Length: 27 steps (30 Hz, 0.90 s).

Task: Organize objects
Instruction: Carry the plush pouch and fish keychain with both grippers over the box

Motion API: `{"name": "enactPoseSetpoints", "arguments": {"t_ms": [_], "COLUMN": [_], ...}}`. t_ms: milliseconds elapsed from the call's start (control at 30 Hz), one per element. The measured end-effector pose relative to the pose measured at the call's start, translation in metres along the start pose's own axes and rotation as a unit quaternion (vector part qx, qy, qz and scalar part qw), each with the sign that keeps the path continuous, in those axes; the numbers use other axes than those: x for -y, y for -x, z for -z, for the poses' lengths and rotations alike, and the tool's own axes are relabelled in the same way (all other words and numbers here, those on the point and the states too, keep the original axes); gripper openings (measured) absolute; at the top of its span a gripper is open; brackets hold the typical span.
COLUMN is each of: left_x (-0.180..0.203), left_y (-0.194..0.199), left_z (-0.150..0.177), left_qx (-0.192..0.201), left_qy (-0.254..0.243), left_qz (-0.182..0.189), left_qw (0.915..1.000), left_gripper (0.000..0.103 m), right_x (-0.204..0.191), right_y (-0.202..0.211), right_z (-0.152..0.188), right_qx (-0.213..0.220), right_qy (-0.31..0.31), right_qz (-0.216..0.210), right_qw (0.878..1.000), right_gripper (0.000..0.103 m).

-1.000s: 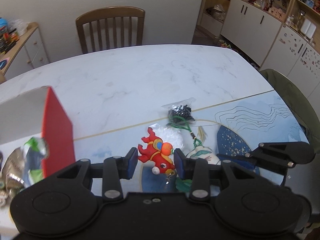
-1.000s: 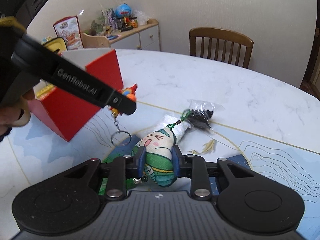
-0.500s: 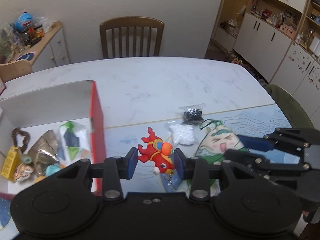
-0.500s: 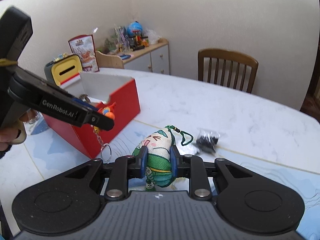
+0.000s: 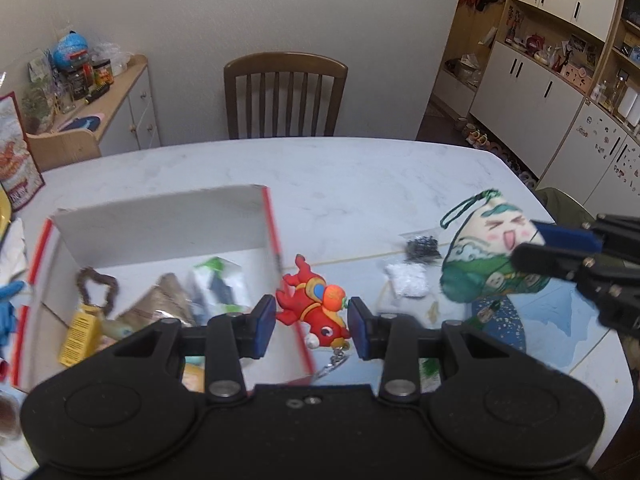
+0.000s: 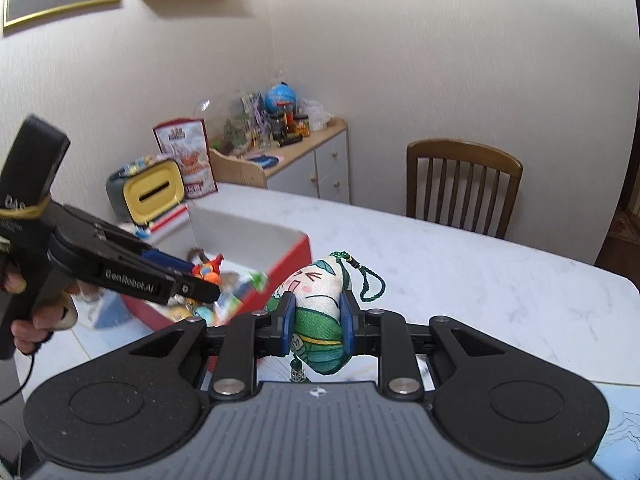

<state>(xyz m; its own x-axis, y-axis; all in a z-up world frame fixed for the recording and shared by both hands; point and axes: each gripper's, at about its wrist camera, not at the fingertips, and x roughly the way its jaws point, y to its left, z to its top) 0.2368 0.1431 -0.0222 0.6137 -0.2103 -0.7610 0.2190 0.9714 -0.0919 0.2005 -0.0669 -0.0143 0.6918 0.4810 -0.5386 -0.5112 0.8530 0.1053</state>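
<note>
My left gripper (image 5: pixel 312 320) is shut on a red fish keychain (image 5: pixel 316 308), held in the air over the right wall of the red box (image 5: pixel 160 224); its key ring dangles below. In the right wrist view the same keychain (image 6: pixel 208 270) hangs above the box (image 6: pixel 296 252). My right gripper (image 6: pixel 318 320) is shut on a green and white plush pouch (image 6: pixel 320 304) with a cartoon face and green cord, lifted above the table to the right of the box. The pouch (image 5: pixel 484 256) shows at the right of the left wrist view.
The box holds several small items, among them a yellow tag (image 5: pixel 78 332) and packets. A black bead bag (image 5: pixel 422 246) and a white bead bag (image 5: pixel 406 282) lie on the marble table (image 5: pixel 360 176). A wooden chair (image 5: pixel 284 96) stands behind; a yellow bin (image 6: pixel 154 194) sits left.
Both grippers rose and shifted left toward the red box, carrying the keychain and the pouch. The keychain now hangs over the box wall; the pouch is higher off the table.
</note>
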Motion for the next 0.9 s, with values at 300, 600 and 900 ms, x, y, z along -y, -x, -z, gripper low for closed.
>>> {"name": "enactPoseSetpoints", "arguments": {"t_ms": [300, 600, 900], "left_x": [-0.058, -0.111, -0.151], "left_y": [0.027, 0.032, 0.02], "left_z": [-0.014, -0.022, -0.018], "left_qx": [0.007, 0.008, -0.007], "left_qy": [-0.008, -0.009, -0.004], "left_qz": [-0.014, -0.026, -0.038], "left_qw": [0.9999, 0.9996, 0.9992], "left_gripper": [0.038, 0.038, 0.038], "right_x": [-0.048, -0.094, -0.134], "right_y": [-0.02, -0.06, -0.107], "right_z": [-0.043, -0.073, -0.09], "right_qx": [0.02, 0.02, 0.01], "right_qy": [-0.003, -0.004, 0.009], "right_qz": [-0.005, -0.017, -0.03], "right_qw": [1.0, 1.0, 0.999], "right_gripper": [0.022, 0.022, 0.023]}}
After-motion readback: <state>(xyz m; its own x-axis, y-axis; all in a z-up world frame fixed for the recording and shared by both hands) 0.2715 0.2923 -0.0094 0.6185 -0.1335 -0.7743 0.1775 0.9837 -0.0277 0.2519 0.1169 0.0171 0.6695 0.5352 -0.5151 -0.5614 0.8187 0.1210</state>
